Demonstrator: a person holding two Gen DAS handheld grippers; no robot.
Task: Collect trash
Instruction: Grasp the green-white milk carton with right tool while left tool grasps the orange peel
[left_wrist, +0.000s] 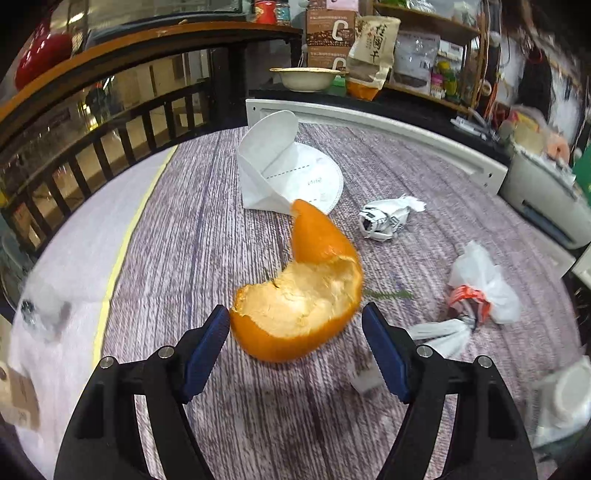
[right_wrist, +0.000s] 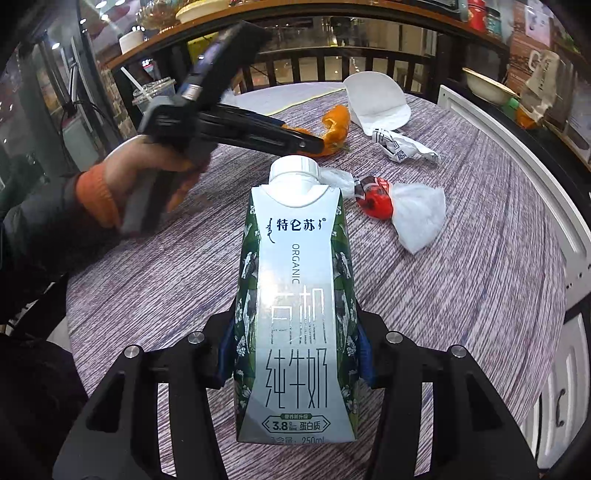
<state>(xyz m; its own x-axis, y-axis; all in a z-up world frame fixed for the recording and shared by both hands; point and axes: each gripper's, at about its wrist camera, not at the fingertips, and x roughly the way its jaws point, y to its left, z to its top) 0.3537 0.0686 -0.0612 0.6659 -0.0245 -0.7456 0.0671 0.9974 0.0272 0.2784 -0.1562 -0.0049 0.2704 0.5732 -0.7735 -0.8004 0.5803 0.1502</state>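
An orange peel (left_wrist: 303, 295) lies on the striped tablecloth between the open fingers of my left gripper (left_wrist: 295, 325); the blue pads stand on either side of it, the left pad close to its edge. In the right wrist view the left gripper (right_wrist: 314, 142) reaches to the peel (right_wrist: 337, 125). My right gripper (right_wrist: 295, 354) is shut on a green and white milk carton (right_wrist: 295, 302) with a white cap, held upright above the table. A white face mask (left_wrist: 284, 173), a crumpled wrapper (left_wrist: 386, 219) and a white bag with red trash (left_wrist: 476, 295) lie on the cloth.
A white raised frame (left_wrist: 388, 133) borders the table's far side, with a grey box (left_wrist: 546, 199) at the right. Behind are a bowl (left_wrist: 306, 77), snack bags and shelves. A dark wooden railing (left_wrist: 110, 140) runs on the left. A plastic cup with a straw (right_wrist: 151, 94) stands behind.
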